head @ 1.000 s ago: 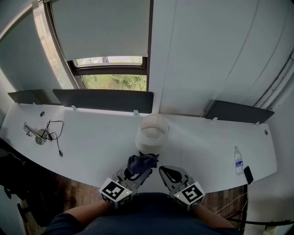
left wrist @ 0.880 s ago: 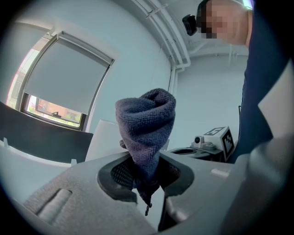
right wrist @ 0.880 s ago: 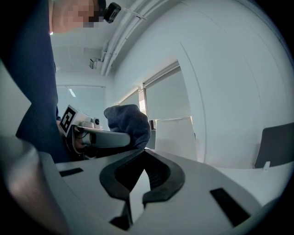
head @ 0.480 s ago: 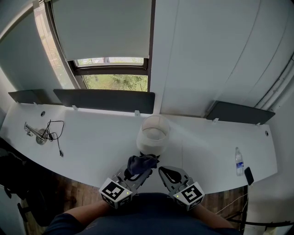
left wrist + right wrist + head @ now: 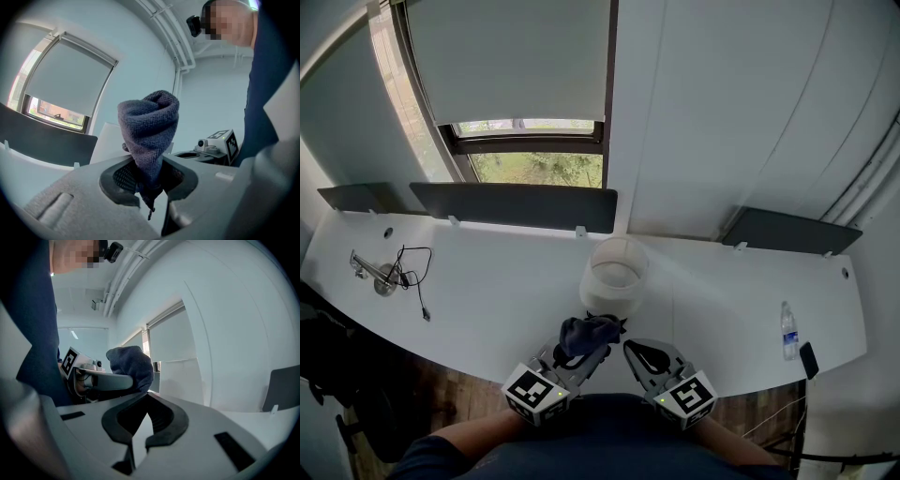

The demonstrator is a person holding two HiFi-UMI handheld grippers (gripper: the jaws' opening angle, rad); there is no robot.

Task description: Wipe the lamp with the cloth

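Note:
A white drum-shaded lamp (image 5: 613, 275) stands on the white desk (image 5: 487, 281) just beyond both grippers. My left gripper (image 5: 586, 349) is shut on a dark blue cloth (image 5: 586, 333), which bunches up above its jaws just short of the lamp's base. In the left gripper view the cloth (image 5: 149, 136) rises as a folded wad from between the jaws. My right gripper (image 5: 639, 357) sits beside it to the right, jaws closed with nothing between them. In the right gripper view the cloth (image 5: 131, 366) and the lamp shade (image 5: 180, 380) show ahead.
A black cable and a small metal clamp (image 5: 389, 272) lie at the desk's far left. A water bottle (image 5: 787, 330) and a dark phone (image 5: 807, 357) sit near the right edge. Dark panels line the desk's back under a window (image 5: 530, 159).

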